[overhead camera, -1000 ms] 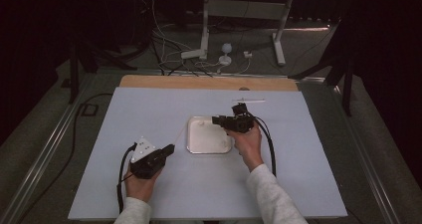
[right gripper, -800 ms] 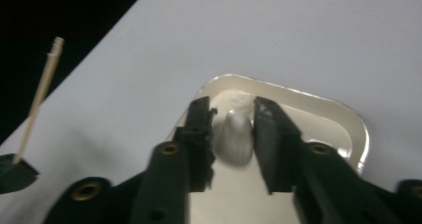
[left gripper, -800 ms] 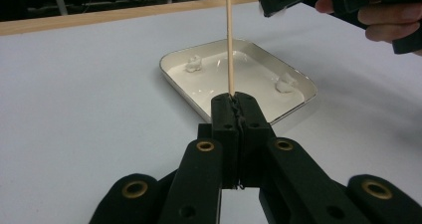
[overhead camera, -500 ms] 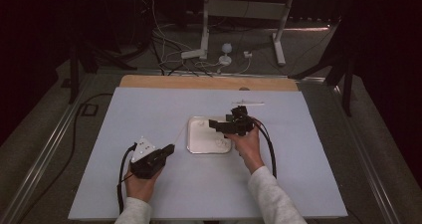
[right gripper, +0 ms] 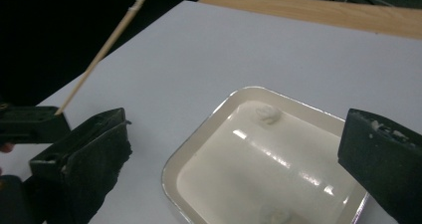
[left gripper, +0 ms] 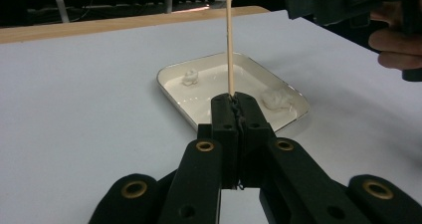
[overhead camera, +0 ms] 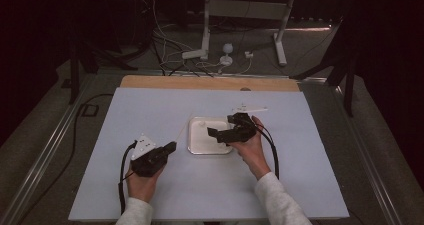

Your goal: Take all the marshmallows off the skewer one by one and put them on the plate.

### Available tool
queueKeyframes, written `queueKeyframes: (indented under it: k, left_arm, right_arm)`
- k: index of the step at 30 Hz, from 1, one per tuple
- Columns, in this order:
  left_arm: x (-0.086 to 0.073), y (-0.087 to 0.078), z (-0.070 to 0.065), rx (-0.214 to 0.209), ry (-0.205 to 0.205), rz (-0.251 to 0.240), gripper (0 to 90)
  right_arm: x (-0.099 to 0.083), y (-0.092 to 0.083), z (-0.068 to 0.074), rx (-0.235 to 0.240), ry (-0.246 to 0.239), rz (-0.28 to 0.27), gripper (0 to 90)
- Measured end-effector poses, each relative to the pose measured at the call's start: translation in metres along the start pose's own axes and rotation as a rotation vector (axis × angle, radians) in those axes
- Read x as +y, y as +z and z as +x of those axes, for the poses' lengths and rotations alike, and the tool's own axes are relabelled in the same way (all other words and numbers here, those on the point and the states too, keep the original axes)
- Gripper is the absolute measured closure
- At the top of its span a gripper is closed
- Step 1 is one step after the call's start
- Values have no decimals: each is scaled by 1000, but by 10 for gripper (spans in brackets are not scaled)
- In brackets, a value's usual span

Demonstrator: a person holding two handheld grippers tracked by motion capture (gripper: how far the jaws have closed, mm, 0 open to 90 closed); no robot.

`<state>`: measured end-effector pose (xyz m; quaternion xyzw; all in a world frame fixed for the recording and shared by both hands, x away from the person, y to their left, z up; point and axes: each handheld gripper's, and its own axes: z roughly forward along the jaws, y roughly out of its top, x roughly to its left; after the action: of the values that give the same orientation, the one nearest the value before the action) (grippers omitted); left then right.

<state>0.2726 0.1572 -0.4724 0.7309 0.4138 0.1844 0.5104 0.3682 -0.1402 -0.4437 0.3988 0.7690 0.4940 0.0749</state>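
My left gripper (overhead camera: pixel 171 146) rests on the table left of a white tray (overhead camera: pixel 190 135), shut on a thin wooden stick (left gripper: pixel 229 40) that rises from its fingertips (left gripper: pixel 234 102). In the tray (left gripper: pixel 169 92) lie two small white lumps (left gripper: pixel 190 77) (left gripper: pixel 275 98). My right gripper (overhead camera: pixel 223 128) hovers over the tray's right half. Its jaws have just been opening and stand wide apart (right gripper: pixel 234 159) with nothing pressed between them. Below them are the tray (right gripper: pixel 171 171) and the lumps (right gripper: pixel 267 113) (right gripper: pixel 276 215). The stick (right gripper: pixel 102 52) slants up at the left.
The white table top (overhead camera: pixel 150 105) ends at a wooden strip (overhead camera: pixel 200 82) along the far edge. A small white piece (overhead camera: pixel 250 108) lies behind the right hand. Cables and stand legs (overhead camera: pixel 207 45) are on the floor beyond the table.
The right gripper's jaws have spread from nearly shut to wide, and that hand has shifted slightly over the tray. The left gripper and its stick have stayed put.
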Motion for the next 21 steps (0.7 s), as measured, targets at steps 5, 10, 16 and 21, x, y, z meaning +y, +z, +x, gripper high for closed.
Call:
queueKeyframes:
  k: [5,10,16,21]
  left_arm:
    - [2,0,2,0,-22,-4,897]
    - [7,1,2,-2,-29,-8,897]
    - [14,5,0,-6,-29,-14,897]
    - [19,10,-2,-9,-29,-14,895]
  right_arm:
    - [0,-9,4,15,-24,-16,0]
    - [-2,-15,4,20,-37,-14,0]
    - [-8,-21,-2,15,-30,-17,0]
    - [-14,-27,-9,4,-12,-17,0]
